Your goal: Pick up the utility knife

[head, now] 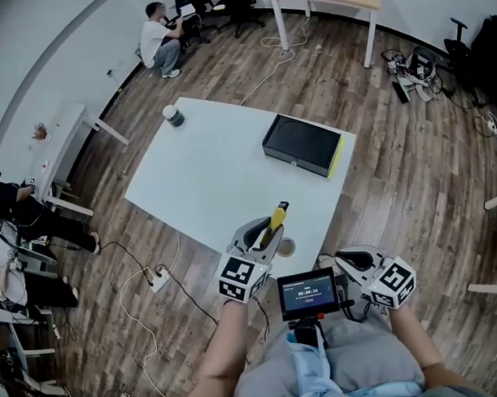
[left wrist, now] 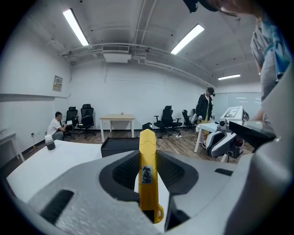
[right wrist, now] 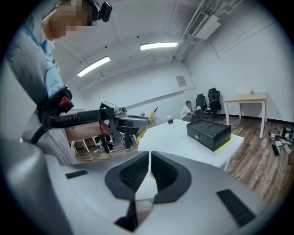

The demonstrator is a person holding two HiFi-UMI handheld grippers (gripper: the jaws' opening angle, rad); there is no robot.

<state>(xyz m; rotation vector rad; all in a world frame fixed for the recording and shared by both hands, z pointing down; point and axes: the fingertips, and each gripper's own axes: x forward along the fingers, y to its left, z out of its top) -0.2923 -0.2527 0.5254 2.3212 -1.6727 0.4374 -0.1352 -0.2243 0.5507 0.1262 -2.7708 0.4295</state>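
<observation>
Head view: a white table (head: 223,178) stands on a wooden floor (head: 411,188). The left gripper (head: 262,234) pinches the yellow utility knife (head: 277,217), whose tip pokes out past the jaws.

Left gripper view: the knife stands upright between the pads. A black box (left wrist: 120,146) lies ahead, with office chairs (left wrist: 166,120) beyond it.

Right gripper view: the right gripper (right wrist: 149,172) has its jaws pressed together, empty. The box sits ahead to their right.

Long ceiling lamps (left wrist: 76,26) give bright, even light, and the shadows under the white table (head: 215,170) are soft. Both gripper views bend strongly and go black at the corners. The head view also curves at its edges.
</observation>
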